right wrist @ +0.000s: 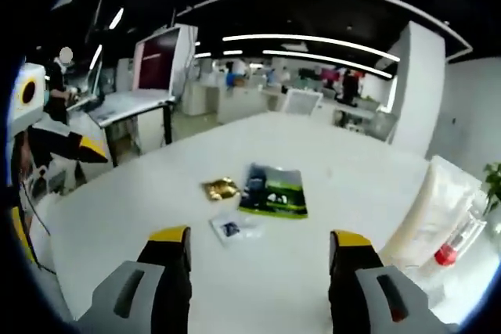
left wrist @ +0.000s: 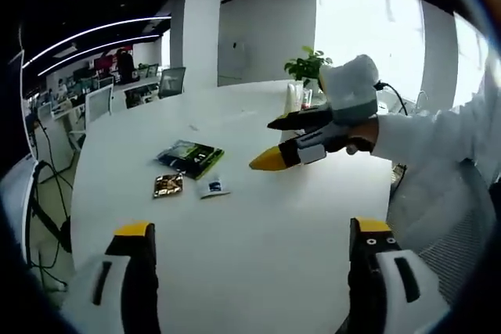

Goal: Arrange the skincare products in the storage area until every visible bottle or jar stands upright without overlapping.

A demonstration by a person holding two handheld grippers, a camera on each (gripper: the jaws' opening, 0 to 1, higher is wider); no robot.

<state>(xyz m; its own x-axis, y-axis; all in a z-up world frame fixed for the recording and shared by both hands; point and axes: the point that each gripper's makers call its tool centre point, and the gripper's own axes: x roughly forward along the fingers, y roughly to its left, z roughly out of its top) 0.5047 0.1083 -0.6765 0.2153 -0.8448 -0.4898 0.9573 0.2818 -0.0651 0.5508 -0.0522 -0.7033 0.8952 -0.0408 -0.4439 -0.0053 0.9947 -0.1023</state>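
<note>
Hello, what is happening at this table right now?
A person holds two hand-held grippers above a round white table. The left hand-held gripper and the right hand-held gripper are both open and empty. Three flat packets lie untouched on the table: a green and black packet, a small gold sachet and a small clear sachet.

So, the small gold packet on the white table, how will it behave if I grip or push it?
The gold packet lies flat and looks thin, so it is probably light and floppy. Its shiny foil may be slippery on the smooth table, so a push would likely slide it. Lying so flat, its edge may be hard for the jaws to catch.
</note>
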